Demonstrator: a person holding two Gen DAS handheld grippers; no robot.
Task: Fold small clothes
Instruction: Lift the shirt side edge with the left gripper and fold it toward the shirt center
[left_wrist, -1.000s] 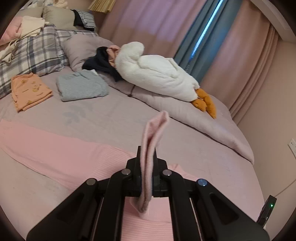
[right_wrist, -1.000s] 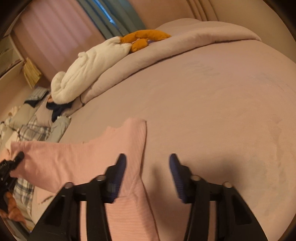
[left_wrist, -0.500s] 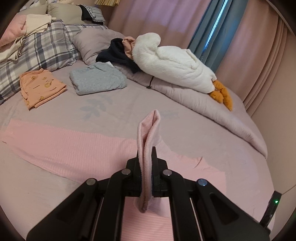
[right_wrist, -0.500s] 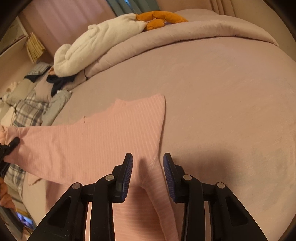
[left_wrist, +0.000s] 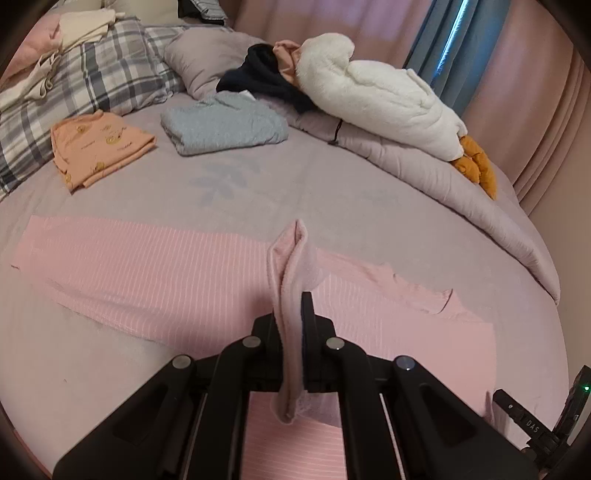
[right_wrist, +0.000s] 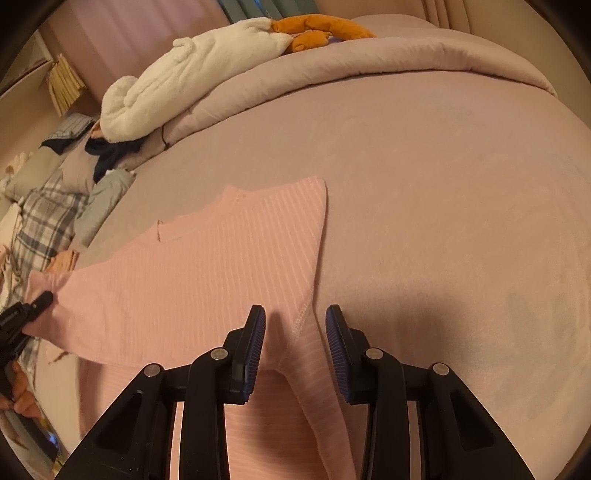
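Two grippers work over a pink striped top that lies spread on the mauve bed sheet. The left gripper is clamped tight on the cuff of a sleeve, which stands up between its jaws. The right gripper is partly open, and its jaws have closed somewhat. The top's stitched side edge lies between its blue pads, but they do not press it. Beyond the left gripper lie a folded orange garment and a folded grey garment.
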